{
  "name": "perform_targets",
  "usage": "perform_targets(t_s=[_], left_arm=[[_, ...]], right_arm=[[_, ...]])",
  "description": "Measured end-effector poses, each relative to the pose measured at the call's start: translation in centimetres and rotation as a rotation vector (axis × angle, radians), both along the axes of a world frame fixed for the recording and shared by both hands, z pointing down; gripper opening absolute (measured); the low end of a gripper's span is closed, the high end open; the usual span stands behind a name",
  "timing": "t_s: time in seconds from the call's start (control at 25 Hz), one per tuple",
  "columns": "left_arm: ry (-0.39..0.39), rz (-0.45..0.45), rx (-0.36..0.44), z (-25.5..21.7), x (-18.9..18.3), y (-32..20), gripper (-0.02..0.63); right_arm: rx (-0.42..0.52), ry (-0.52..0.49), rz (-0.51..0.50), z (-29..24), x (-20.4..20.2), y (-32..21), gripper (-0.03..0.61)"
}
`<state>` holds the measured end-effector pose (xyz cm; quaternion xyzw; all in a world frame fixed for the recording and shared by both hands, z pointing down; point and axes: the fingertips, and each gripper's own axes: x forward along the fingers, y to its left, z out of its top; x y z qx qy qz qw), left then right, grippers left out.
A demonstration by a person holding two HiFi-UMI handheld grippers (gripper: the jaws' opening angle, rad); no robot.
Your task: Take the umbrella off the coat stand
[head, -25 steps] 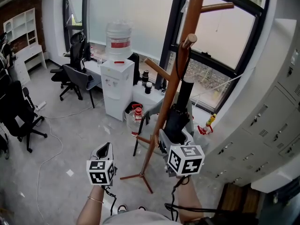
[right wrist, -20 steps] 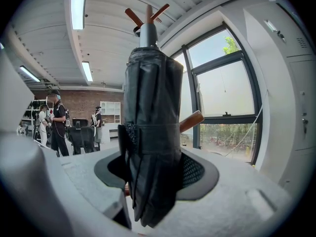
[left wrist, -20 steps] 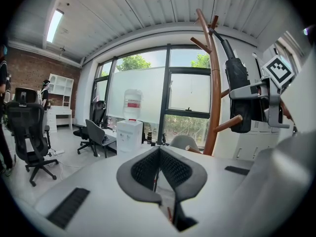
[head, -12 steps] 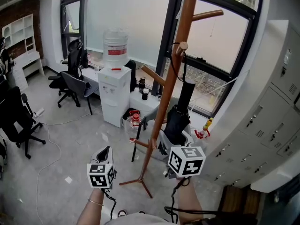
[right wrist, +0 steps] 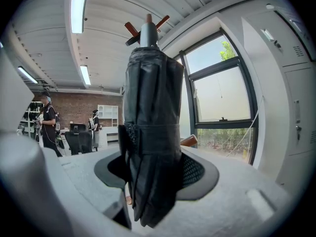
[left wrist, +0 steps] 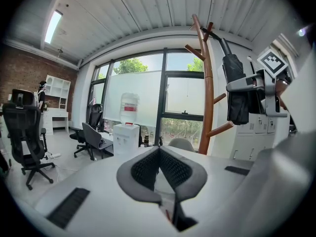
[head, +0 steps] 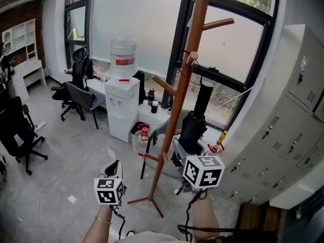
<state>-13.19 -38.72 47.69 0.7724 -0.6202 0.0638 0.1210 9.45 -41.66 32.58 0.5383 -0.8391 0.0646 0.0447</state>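
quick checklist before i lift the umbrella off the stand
1. right gripper clamped on umbrella: ok
2. strap clear of peg: not ok, it is looped over the peg
3. left gripper empty: ok, jaws together
4. coat stand upright, feet on the floor: ok
5. room above the peg for the lift: cannot tell

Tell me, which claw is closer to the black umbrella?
Right. The right claw grips the umbrella itself; the left claw hangs empty, left of the coat stand, touching neither.
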Motion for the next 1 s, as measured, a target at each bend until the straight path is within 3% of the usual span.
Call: perform_targets(t_s=[1.0], left_arm=[[0.024, -0.002, 0.031, -1.1, 0.0, 1.3, 0.005]], right_arm=[[0.092, 0.004, -0.029, -7.3, -0.1, 1.4, 0.241]])
